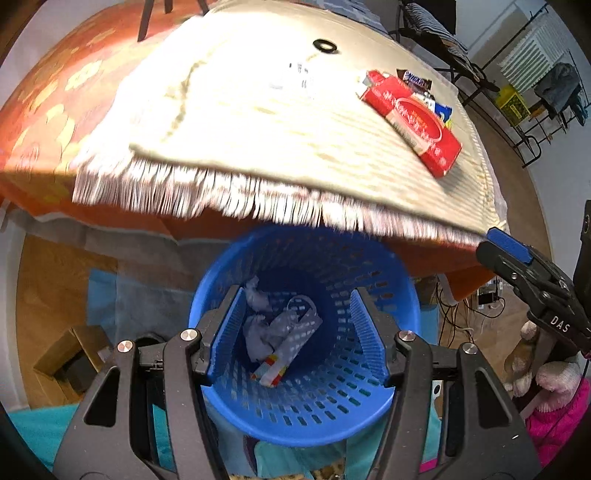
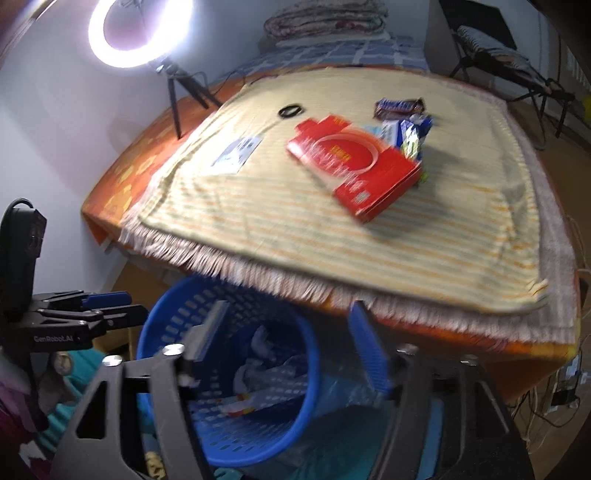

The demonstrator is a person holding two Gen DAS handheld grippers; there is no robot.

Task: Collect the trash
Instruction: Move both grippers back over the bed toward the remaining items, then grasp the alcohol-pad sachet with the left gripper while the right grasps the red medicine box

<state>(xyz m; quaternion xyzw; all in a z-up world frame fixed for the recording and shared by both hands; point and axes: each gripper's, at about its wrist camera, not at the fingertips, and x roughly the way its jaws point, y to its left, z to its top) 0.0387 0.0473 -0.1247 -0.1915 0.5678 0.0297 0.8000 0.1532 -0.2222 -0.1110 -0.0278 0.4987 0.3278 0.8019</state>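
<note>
A blue perforated basket (image 1: 373, 402) stands on the floor below the table edge and holds crumpled white paper (image 1: 258, 325) and wrappers. My left gripper (image 1: 295, 328) is open and empty right above its mouth. My right gripper (image 2: 288, 347) is open and empty, over the basket (image 2: 177, 328) rim by the table's fringe; it also shows in the left wrist view (image 1: 506, 247). On the table's beige cloth lie a red box (image 2: 354, 166), a Snickers bar (image 2: 399, 105), a blue-white wrapper (image 2: 410, 134) and a white paper slip (image 2: 236, 151).
A black ring (image 2: 290, 110) lies on the beige fringed cloth (image 1: 240, 122) over an orange tablecloth. A ring light (image 2: 140, 29) on a tripod stands at the back left. Stuffed toys (image 1: 546, 373) and cables lie on the floor at the right.
</note>
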